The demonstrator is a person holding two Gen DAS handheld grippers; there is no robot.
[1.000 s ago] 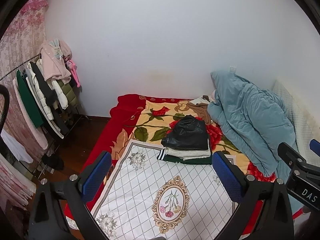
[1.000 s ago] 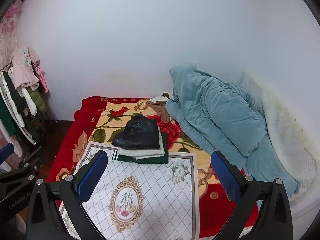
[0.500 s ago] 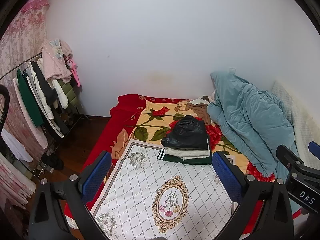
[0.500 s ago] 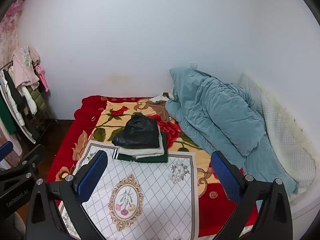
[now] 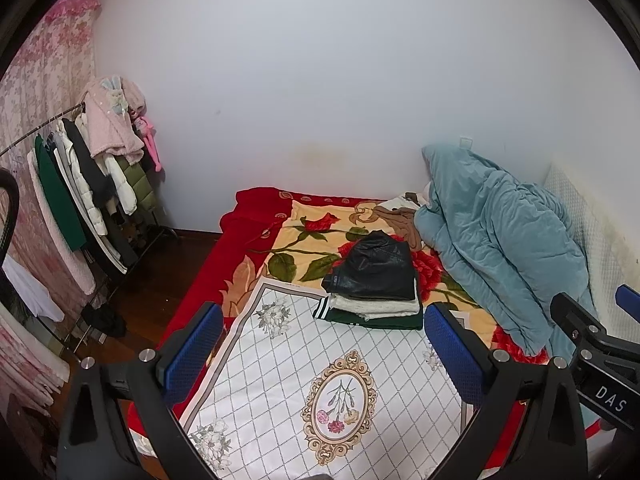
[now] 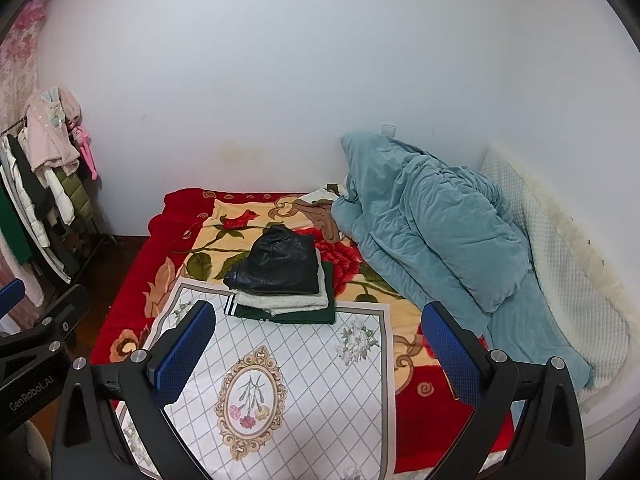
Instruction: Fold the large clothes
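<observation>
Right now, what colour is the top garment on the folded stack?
Black, leather-like sheen, on the folded stack; clearest in the right wrist view.

Folded stack (image 5: 372, 288) (image 6: 280, 280) on bed — black atop cream, green beneath.

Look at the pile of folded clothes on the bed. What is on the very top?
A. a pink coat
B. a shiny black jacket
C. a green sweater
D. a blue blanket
B: the shiny black jacket lies on top of the pile, above a whitish folded piece and a dark green one at the bottom.
</observation>
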